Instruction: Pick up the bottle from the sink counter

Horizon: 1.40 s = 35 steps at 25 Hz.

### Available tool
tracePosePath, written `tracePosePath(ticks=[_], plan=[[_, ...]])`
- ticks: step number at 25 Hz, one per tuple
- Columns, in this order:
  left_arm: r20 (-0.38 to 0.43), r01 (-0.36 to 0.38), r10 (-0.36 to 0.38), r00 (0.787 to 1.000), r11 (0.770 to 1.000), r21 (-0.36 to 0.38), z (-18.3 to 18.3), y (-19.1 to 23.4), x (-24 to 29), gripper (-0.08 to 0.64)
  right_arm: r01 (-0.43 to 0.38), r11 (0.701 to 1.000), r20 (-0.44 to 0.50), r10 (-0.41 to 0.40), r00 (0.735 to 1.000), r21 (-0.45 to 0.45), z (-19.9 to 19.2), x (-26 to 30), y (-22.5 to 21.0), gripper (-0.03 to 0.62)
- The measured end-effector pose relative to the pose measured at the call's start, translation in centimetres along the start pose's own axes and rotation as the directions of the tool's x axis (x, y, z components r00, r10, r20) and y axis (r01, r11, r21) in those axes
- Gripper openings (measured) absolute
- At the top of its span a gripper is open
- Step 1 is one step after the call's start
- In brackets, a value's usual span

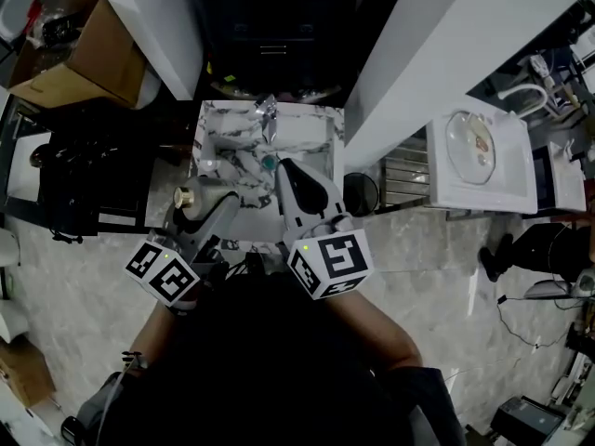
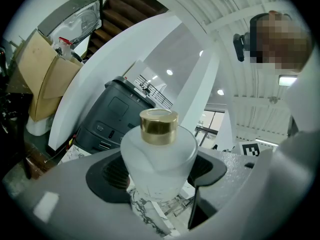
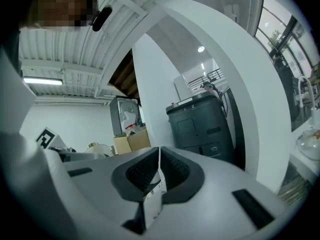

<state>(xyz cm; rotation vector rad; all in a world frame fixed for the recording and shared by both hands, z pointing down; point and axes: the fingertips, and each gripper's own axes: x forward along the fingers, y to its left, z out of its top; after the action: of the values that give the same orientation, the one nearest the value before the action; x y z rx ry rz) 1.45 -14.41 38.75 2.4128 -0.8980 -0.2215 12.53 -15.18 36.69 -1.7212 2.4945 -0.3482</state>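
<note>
A frosted white bottle [image 2: 159, 160] with a gold cap stands upright between the dark pads of my left gripper [image 2: 160, 178], which is shut on its body. In the head view the bottle [image 1: 189, 197] is held at the left front edge of the marble sink counter [image 1: 311, 124], within the left gripper [image 1: 210, 203]. My right gripper [image 1: 284, 169] reaches over the basin beside it. In its own view the right gripper [image 3: 159, 171] has its jaws together with nothing held. The bottle [image 3: 96, 146] shows small at that view's left.
A chrome faucet [image 1: 267, 110] stands at the back of the sink. A dark grey bin [image 1: 270, 26] stands behind the counter. Cardboard boxes [image 1: 88, 59] lie at the far left, a black rack [image 1: 84, 184] to the left, and a white appliance [image 1: 479, 151] to the right.
</note>
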Motion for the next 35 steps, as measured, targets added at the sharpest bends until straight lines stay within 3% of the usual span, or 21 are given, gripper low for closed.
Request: tracePosePath(ticks=[12, 35], plan=[[-0.035, 0.030, -0.030, 0.999, 1.000, -0.001, -1.1, -0.9, 1.3, 0.337, 0.021, 0.999, -0.005, -0.021, 1.000, 0.037, -0.3, -0.9, -1.7, 0.015], [-0.039, 0.018, -0.018, 0.999, 1.000, -0.002, -1.1, -0.1, 2.2, 0.337, 0.006, 0.998, -0.012, -0.006, 1.000, 0.066, -1.0, 0.2, -2.3, 0.015]])
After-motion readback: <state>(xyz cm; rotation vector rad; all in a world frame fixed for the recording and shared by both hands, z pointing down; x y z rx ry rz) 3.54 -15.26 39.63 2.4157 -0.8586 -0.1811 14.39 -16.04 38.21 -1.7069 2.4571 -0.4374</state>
